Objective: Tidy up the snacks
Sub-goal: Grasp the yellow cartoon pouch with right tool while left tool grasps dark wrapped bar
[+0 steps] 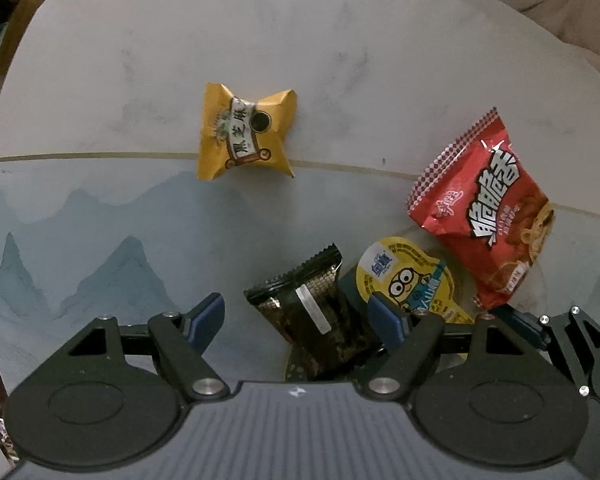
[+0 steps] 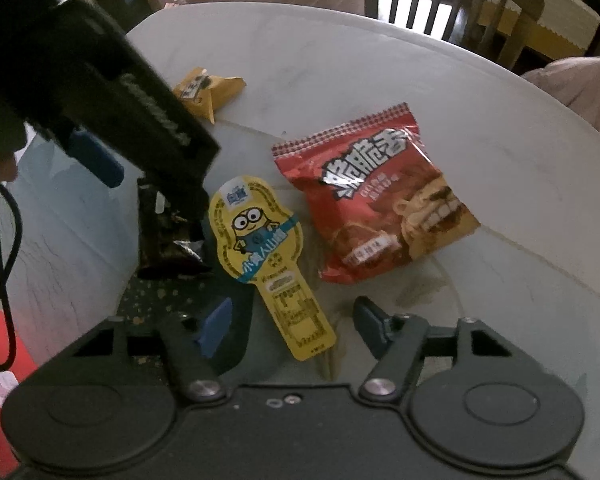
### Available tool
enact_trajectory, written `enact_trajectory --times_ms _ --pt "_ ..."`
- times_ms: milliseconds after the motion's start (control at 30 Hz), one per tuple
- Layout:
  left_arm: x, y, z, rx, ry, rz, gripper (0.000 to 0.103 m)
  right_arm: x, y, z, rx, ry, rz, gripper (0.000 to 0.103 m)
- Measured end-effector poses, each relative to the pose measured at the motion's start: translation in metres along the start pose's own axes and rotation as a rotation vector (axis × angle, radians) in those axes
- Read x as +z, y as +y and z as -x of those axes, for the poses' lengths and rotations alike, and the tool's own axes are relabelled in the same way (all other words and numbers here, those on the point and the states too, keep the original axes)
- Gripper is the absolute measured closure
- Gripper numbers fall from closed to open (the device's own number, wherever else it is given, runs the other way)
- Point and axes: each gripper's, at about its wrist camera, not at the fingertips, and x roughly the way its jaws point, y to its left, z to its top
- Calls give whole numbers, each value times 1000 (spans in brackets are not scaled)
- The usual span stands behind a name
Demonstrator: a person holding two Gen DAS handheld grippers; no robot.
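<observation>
The left gripper's fingers stood wide apart, the black packet lying between them untouched. The right gripper's fingers also gaped, straddling the yellow cartoon packet's tail on the tabletop.

**Colours on the round table**

The table is pale marble-white toward its far edge, with blue-grey painted mountains nearer. A yellow packet bears black characters. The red bag has white lettering. The black wrapper shows gold checks. The yellow lid carries a blue-banded cartoon.
</observation>
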Motion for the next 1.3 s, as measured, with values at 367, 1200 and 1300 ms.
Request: enact_trajectory --times_ms 367,1200,1300 --pt "4 -9 -11 21 -33 -37 24 -2 27 -8 -112 -35 99 52" --pt "-38 15 41 -25 -220 37 57 -17 20 23 -35 -87 -92 79" --pt "-39 23 55 -40 -242 42 57 -15 15 32 -26 -104 -108 79"
